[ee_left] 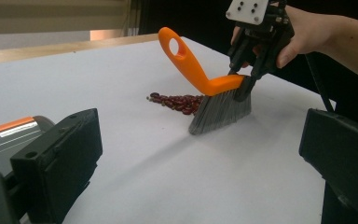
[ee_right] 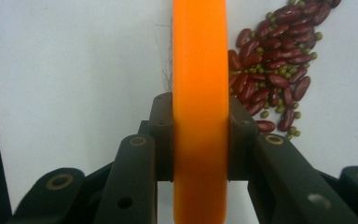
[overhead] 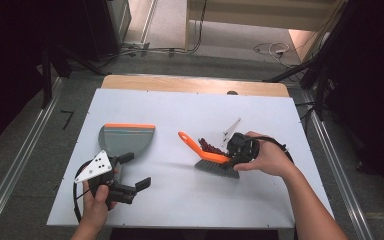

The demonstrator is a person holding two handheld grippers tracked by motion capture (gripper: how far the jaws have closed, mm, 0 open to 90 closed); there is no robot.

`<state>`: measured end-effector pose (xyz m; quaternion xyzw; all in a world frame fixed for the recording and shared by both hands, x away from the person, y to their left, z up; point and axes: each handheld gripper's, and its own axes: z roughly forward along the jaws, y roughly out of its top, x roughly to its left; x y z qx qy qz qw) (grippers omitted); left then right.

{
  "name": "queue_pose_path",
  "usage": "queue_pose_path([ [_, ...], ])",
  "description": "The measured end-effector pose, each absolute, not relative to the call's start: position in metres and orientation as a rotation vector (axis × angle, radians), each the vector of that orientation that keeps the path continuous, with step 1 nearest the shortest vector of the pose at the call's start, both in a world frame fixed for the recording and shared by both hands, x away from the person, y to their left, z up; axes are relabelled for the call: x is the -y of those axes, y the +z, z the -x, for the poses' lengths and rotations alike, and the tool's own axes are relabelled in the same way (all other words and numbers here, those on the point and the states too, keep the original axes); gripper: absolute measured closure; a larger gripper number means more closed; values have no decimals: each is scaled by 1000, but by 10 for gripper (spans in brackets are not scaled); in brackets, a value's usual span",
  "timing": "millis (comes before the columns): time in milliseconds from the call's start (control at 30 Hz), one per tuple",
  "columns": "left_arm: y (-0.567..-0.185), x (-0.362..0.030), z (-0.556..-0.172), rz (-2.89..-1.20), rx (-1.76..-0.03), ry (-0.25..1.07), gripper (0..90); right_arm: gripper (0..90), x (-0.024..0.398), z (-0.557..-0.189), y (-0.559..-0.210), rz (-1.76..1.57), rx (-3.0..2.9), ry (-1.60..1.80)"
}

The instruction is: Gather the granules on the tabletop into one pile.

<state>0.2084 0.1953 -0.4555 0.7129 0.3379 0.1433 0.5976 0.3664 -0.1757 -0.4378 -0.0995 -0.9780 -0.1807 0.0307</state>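
The right gripper (overhead: 236, 150), clenched on the brush (overhead: 211, 159), should keep bristles flat behind the beans (overhead: 210, 146) while the left gripper (overhead: 133, 171) waits released.

- Right gripper (overhead: 232, 156), jaws clamped on the brush (overhead: 211, 159) handle: beans (overhead: 211, 146) lie just beyond it, touching the bristles on their far side.
- Its near side: bare white table (overhead: 190, 195) to the front edge.
- Left gripper (overhead: 132, 172), jaws spread: open table ahead across to the brush, nothing between.
- Dustpan (overhead: 125, 139) sits just beyond the left gripper, blocking the way forward.
- Far strip of table beyond both: clear.
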Motion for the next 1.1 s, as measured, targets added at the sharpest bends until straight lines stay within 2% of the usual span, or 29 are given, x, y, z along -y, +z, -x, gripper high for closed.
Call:
queue_pose_path([
  [1100, -456, -194, -209, -1655, -785, 323, 2, 684, 157, -404, -434, 445, 3059, -555],
])
